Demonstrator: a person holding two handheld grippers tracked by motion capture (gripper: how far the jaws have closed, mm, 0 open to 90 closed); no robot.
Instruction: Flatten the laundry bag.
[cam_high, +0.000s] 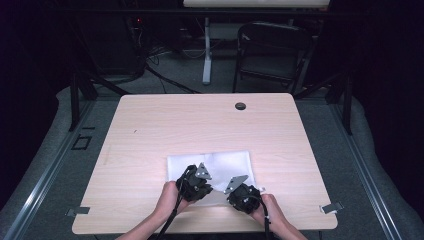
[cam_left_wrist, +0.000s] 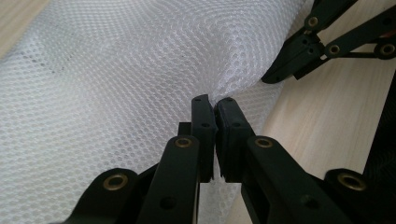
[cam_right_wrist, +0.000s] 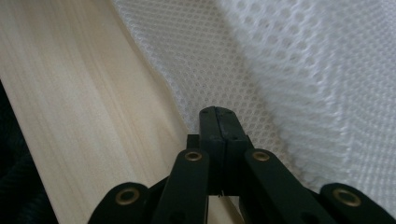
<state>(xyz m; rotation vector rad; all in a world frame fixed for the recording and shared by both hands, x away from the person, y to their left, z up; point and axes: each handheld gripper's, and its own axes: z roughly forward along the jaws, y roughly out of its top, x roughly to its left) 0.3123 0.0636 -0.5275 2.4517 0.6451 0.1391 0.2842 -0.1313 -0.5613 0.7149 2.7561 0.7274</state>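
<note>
Both grippers pinch the near edge of a white mesh on the table

High view: mesh (cam_high: 220, 165) lies near the table's (cam_high: 150, 130) front. Left gripper view: left gripper (cam_left_wrist: 215, 105) is clamped on a puckered fold. Right gripper view: right gripper (cam_right_wrist: 218, 114) is closed tight at the mesh border — so little cloth is held that a pull could free it.

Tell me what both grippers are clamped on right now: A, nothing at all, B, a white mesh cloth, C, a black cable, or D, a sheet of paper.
B: in each gripper view the jaws are shut on the near edge of the white mesh cloth, the left gripper and the right gripper alike, with the wooden table under it.
</note>
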